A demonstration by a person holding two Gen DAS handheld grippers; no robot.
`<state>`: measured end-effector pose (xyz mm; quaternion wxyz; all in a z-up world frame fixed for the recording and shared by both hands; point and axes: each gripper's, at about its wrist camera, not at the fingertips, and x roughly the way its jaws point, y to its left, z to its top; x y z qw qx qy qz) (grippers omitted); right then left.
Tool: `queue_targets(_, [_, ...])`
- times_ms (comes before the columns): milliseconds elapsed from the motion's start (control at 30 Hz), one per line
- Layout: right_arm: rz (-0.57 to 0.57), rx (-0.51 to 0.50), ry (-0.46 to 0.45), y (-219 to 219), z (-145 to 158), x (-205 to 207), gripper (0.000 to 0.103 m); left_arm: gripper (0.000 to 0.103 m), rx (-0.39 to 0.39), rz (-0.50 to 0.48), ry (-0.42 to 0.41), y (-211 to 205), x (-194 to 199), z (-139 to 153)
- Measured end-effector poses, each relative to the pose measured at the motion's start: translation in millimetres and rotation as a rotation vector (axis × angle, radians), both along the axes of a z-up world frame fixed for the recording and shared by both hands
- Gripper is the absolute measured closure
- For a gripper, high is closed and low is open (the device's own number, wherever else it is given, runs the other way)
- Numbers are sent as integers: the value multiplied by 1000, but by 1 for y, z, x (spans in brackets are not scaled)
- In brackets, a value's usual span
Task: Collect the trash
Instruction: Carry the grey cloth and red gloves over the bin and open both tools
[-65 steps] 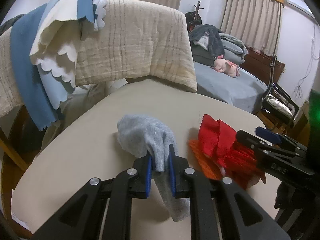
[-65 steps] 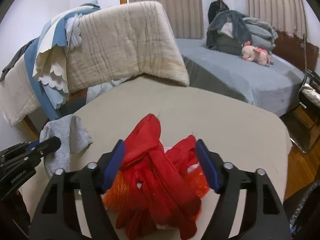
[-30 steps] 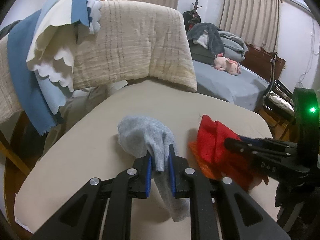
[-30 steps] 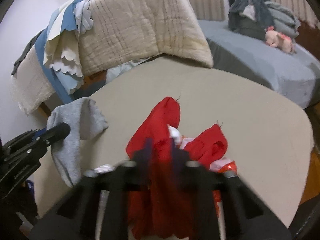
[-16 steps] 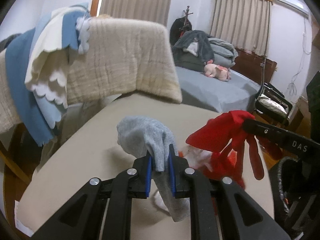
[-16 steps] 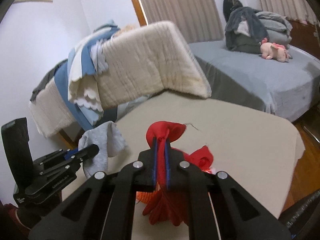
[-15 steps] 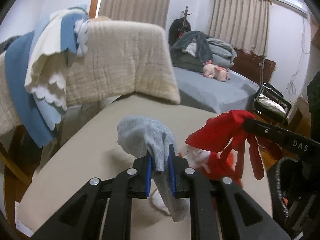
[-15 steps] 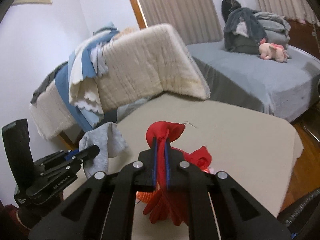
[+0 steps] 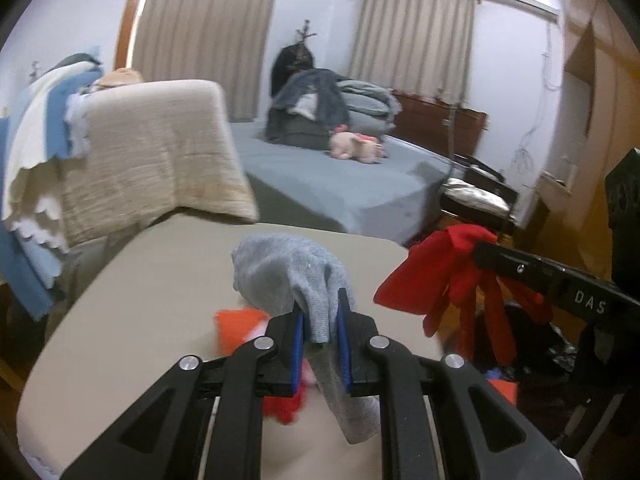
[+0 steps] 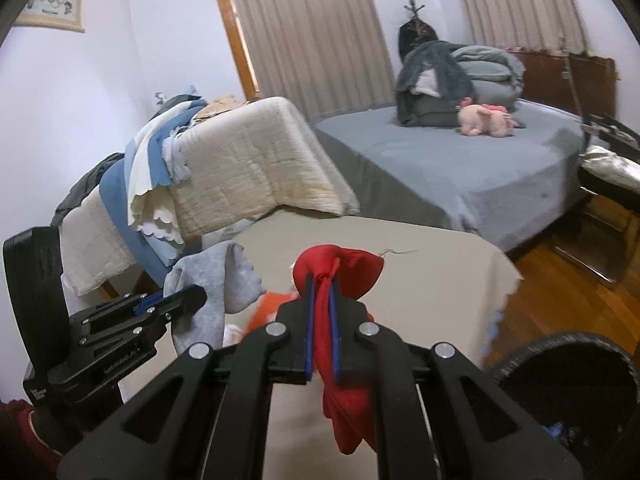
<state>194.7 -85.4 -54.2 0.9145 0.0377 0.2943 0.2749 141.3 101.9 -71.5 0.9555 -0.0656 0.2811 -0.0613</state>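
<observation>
My left gripper [image 9: 320,320] is shut on a grey sock [image 9: 288,272], which hangs clear above the beige table [image 9: 152,288]. Held in my right gripper [image 10: 322,300], shut on it, is a red cloth [image 10: 340,270] that dangles below the blue pads. In the left wrist view the right gripper [image 9: 480,254] carries that red cloth [image 9: 432,276] past the table's right edge. An orange and white bundle [image 9: 236,326] lies on the table under the sock; it shows again as the orange bundle [image 10: 268,310] in the right wrist view.
A black bin [image 10: 568,376] with a ribbed rim stands low at the right, off the table's corner. Beige and blue blankets [image 9: 152,152] hang over a rack behind the table. A grey bed [image 9: 340,184] with a pink plush toy [image 9: 356,148] lies beyond.
Both grippers have risen and swung to the right. The right gripper closed on the red cloth and lifted it off the table; the orange bundle stayed behind.
</observation>
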Motion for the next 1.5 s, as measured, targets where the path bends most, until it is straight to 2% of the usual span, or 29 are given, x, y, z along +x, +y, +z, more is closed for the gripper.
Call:
queue_targets(500, [-246,-33,-2,-134,-7,-54,97,88,-4,-286,11,-133,-5,-7])
queue_targets(867, [-392,-83,23,-203,-26,-78,97,89,-13,-471,36,-220,5,-22])
queue_targets(1133, [-472,-90,58,-235,-44,-84,97,88,-9,-543,72,-255,13,-39])
queue_targets(1200, [-492,-100,68,-241,-49,-85,93,87,-9,-558,87,-260,14,-43])
queue_targets(1233, [-501,-104,73,-243,-51,-86,92,80,-13,-566,97,-261,15,-45])
queue_targets(1267, [-511,-106,83,-246,-54,-86,87,69,-16,-571,105,-261,18,-46])
queue_targets(1300, [-518,-105,89,-249,-56,-86,81,63,-17,-572,113,-262,19,-47])
queue_targets(1333, [-528,-105,93,-252,-58,-87,80,55,-18,-574,120,-261,16,-50])
queue_targets(1367, [-534,-107,94,-253,-59,-87,78,51,-20,-577,127,-260,16,-50])
queue_targets(1433, [-547,-109,95,-255,-60,-89,66,46,-17,-571,138,-255,15,-53])
queue_targets(1467, [-559,-109,91,-255,-60,-90,50,43,-18,-568,140,-253,13,-53])
queue_targets(1500, [-563,-106,85,-255,-59,-90,42,42,-18,-563,141,-250,12,-53])
